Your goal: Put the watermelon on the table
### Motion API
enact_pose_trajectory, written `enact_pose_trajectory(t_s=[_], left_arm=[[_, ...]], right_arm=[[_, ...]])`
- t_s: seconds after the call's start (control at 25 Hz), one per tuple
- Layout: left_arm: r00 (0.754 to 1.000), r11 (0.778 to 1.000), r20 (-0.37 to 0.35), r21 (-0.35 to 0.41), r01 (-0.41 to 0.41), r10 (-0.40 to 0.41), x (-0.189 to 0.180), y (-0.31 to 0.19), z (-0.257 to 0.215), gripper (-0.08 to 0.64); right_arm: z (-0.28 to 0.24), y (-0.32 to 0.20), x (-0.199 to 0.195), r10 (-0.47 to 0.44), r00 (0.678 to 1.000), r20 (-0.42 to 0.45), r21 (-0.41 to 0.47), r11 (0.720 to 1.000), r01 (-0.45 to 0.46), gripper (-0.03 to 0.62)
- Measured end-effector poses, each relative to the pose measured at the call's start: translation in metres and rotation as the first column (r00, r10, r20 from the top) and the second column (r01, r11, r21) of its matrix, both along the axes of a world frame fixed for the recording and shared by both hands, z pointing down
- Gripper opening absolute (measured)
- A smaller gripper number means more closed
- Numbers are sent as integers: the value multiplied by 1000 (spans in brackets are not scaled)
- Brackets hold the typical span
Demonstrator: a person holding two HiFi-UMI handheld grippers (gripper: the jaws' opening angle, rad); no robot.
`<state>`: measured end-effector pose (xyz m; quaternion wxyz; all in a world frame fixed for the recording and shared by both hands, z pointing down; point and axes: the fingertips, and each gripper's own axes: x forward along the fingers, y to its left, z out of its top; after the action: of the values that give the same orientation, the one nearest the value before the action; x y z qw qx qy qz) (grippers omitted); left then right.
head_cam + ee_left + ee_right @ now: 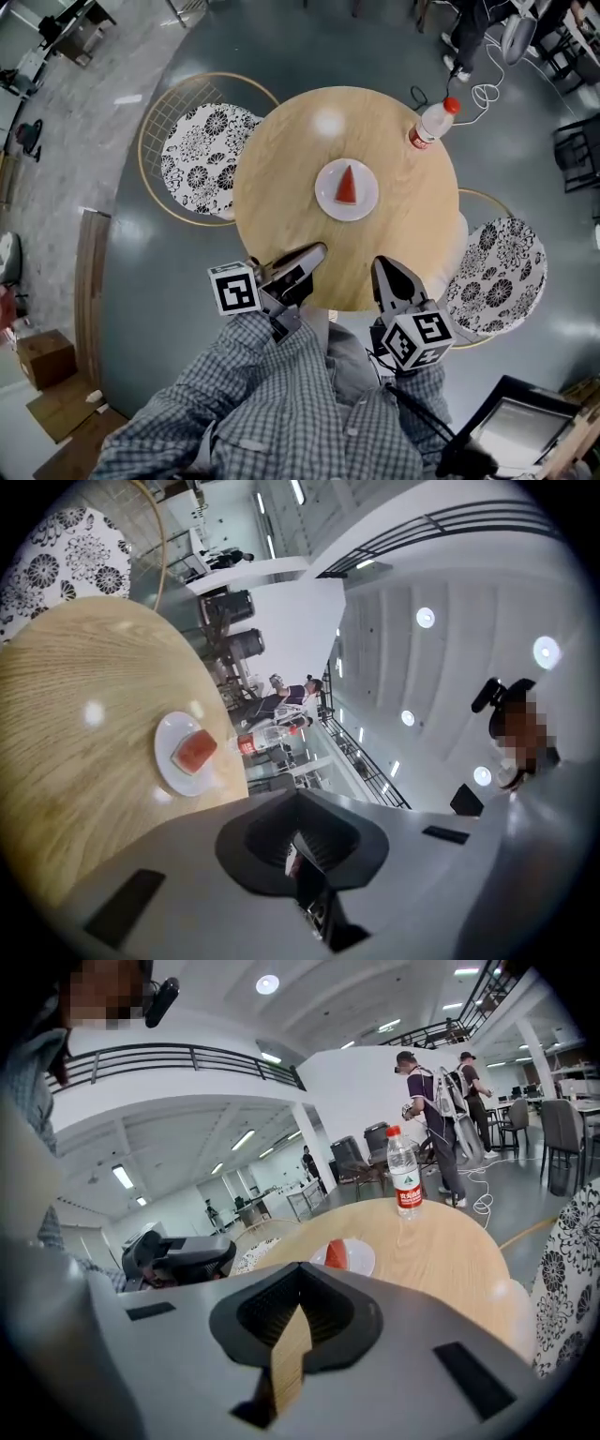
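While the watermelon slice (347, 185) lies on a white plate (367, 200) at the middle of the round wooden table (281, 187), the left gripper (316, 250) and right gripper (381, 264) hang over its near edge, jaws pressed together, empty.

table (281, 187), likely wood, bears plate (325, 194), bottle (429, 123)

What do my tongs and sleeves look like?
The left tongs and right tongs have grey shells and dark ribbed pads. Each carries a cube of black-and-white square markers. A black cable runs from the right one. Grey checked shirt sleeves.
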<state>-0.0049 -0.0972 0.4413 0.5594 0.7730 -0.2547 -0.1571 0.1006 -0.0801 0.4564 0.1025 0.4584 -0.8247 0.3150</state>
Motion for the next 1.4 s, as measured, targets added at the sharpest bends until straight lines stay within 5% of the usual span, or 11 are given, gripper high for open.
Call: enact_pose_trajectory(t_s=[0.32,0.76,1.4], left_arm=[[995,981,68,174,-84,73,29,55,-53,7],[997,974,66,223,-50,36,32,107,-76,6],[998,957,57,289,-40,25,31,115,-97,6]], right_arm=[[-43,52,22,63,997,51,89,994,-68,8],[-75,91,31,77,992,95,182,979,-94,8],[-95,95,26,61,988,139,243,966,-93,8]])
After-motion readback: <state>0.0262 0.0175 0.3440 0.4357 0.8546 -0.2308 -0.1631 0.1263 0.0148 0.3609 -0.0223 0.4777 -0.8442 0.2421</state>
